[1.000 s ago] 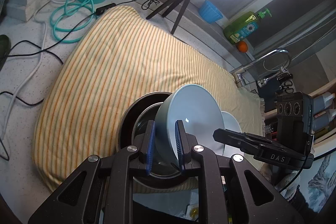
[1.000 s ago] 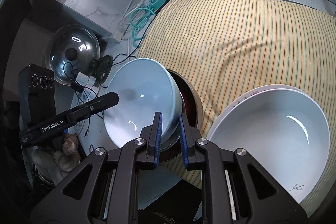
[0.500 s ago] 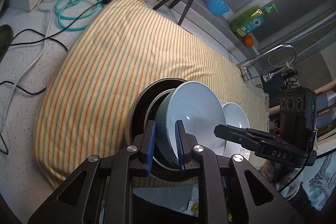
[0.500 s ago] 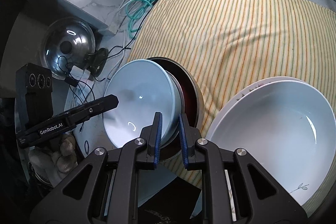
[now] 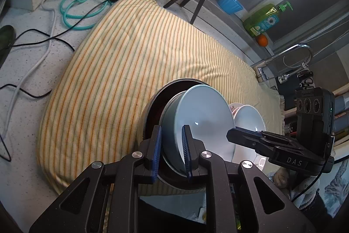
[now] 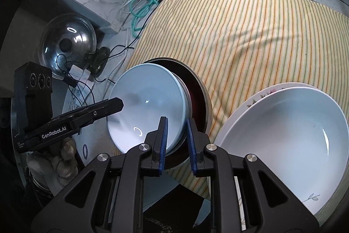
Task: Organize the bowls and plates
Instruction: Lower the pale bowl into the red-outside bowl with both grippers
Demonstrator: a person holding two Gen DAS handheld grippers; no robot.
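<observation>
Moved: we've eased the blue bowl deeper into the steel pot.
Claws: left claw and right claw both clamped on its rim.
Risk: uneven release, and it tips out.

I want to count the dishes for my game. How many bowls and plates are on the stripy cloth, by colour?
Pale blue ceramic bowl, held by both grippers: 1
Dark metal-rimmed bowl behind it: 1
Large white ceramic bowl: 1
White flower-patterned plate under the white bowl: 1
Total: 4

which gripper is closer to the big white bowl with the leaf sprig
Right. The right gripper grips the light blue bowl on the side next to the white bowl; the left gripper grips its opposite rim.
</observation>
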